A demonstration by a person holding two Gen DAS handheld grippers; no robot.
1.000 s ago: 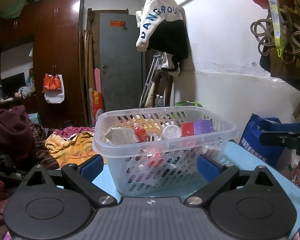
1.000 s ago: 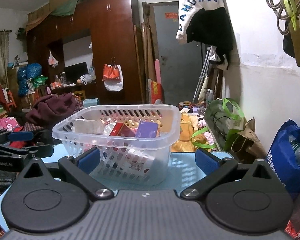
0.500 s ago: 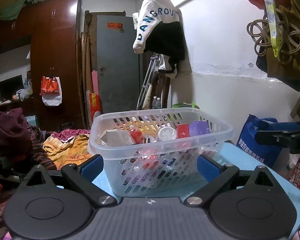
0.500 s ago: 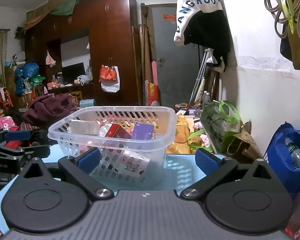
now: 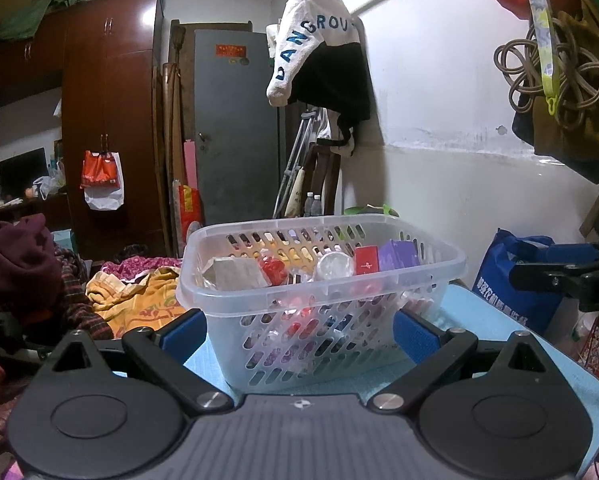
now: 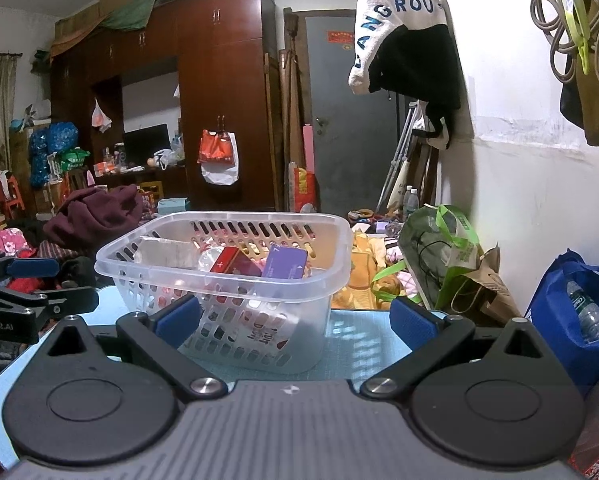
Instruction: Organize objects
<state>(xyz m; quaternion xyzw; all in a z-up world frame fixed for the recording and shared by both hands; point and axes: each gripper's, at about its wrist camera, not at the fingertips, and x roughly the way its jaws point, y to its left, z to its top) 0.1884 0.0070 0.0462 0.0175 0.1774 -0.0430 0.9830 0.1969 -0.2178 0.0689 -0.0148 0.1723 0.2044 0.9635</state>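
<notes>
A clear slotted plastic basket [image 5: 443, 264] [image 6: 335, 248] stands on a light blue table [image 5: 551, 364] [image 6: 363, 344]. Inside lie a grey packet [image 5: 235, 272], a red box [image 5: 366, 260] [image 6: 231, 262], a purple box [image 5: 399, 254] [image 6: 285, 262] and a clear round item [image 5: 333, 266]. My left gripper [image 5: 299, 330] is open, its blue pads at either side of the basket's near wall, nothing held. My right gripper [image 6: 295, 318] is open too and empty, low in front of the basket. Each gripper shows at the edge of the other's view.
A white wall runs along the right with hanging bags and cords [image 5: 555, 80]. A blue bag [image 5: 515, 280] [image 6: 579, 312] and a green bag [image 6: 443, 256] stand past the table. Piled clothes [image 5: 19, 264] lie left; a wardrobe [image 6: 219, 100] and a grey door [image 5: 235, 128] stand behind.
Both views have shifted slightly: the basket sits a little lower and nearer the middle of each frame. Both grippers stay open and hold nothing.
</notes>
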